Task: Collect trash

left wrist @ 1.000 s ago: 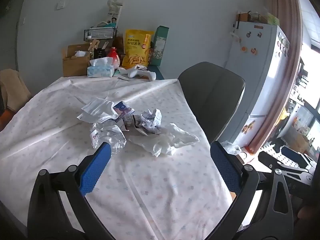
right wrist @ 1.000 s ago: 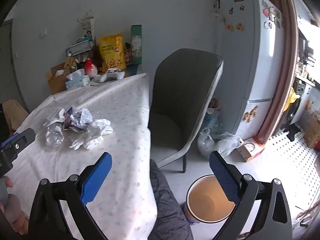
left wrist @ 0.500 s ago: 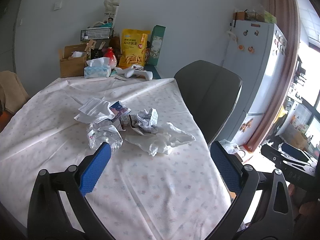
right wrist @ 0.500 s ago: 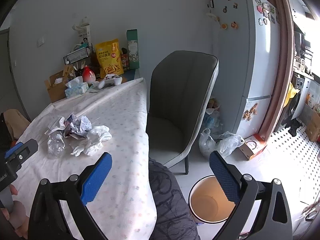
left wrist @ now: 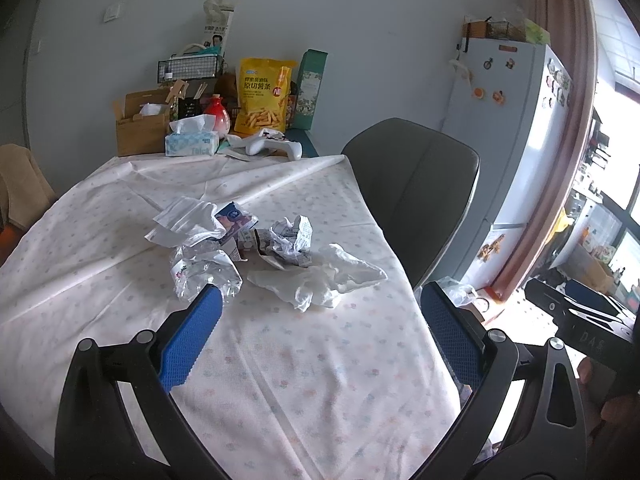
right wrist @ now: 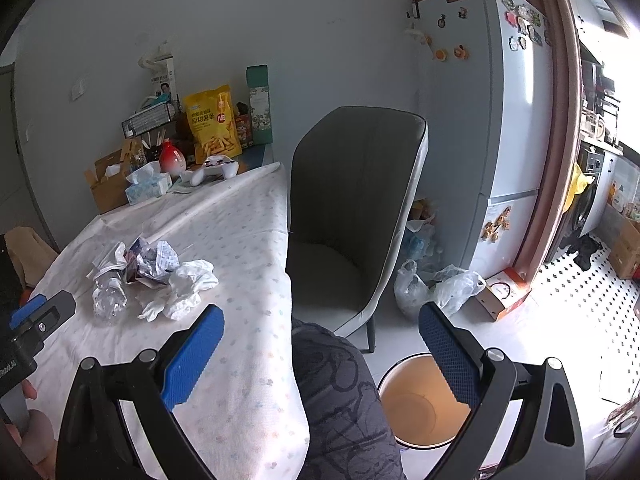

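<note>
The trash lies in one loose cluster at centre frame in the left wrist view, on the tablecloth (left wrist: 304,360), well short of both grippers. The bin (right wrist: 424,400) stands on the floor at the lower right of the right wrist view, beside the chair (right wrist: 352,216).

Count of items in the cluster:
- One crushed clear bottle (left wrist: 204,272), lower left of the pile. Light, springy and slick; take hold across the flattened body, not the rounded end.
- One white tissue wad (left wrist: 320,280), lower right. Very soft and light; pinch a thick fold near its middle.
- One crumpled printed wrapper (left wrist: 292,240), centre. Light and crackly; it compresses under the pads.
- One white paper sheet (left wrist: 184,220), upper left. Thin and limp; grip a raised edge.
- One small blue carton (left wrist: 234,218), partly buried. There appear to be further scraps under it, but the overlap prevents a firm count.

The left gripper (left wrist: 320,316) has its jaws wide apart and holds nothing. The right gripper (right wrist: 320,332) likewise has its jaws spread and empty, over the table edge.
</note>
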The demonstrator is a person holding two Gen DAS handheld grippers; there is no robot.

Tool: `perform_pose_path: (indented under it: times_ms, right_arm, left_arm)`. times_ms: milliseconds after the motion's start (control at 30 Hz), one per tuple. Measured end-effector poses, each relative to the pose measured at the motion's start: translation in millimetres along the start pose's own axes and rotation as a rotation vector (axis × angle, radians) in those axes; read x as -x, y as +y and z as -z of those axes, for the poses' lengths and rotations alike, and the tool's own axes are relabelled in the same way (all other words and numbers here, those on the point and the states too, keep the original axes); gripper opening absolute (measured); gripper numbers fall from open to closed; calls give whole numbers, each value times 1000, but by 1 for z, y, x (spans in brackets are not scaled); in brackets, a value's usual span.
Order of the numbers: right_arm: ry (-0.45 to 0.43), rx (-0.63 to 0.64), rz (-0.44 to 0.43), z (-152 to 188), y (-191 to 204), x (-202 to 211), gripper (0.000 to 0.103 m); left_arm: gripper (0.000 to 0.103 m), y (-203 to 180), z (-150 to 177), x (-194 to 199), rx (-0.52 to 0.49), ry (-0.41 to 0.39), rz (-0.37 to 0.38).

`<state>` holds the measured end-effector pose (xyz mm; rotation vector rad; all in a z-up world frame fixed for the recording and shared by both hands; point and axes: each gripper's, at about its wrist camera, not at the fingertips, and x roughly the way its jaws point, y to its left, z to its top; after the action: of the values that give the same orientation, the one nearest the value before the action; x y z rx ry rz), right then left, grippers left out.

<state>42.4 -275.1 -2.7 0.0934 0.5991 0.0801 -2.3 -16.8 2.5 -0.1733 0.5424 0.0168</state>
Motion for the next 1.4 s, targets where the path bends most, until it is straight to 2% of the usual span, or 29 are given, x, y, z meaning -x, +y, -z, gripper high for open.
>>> perform_pose_path:
  times_ms: [733, 967, 1400]
  right_arm:
    - [-8, -31, 3, -3, -12, 2, 96]
    - [-45, -44, -4, -3, -20, 5, 96]
    - [-20, -58, -26, -5, -21, -5, 96]
  left_arm:
    - [99, -4, -1, -1, -20, 1, 7]
    - [99, -10, -3, -1, -19, -10, -7]
    - [99, -11, -2, -1, -24, -8, -19]
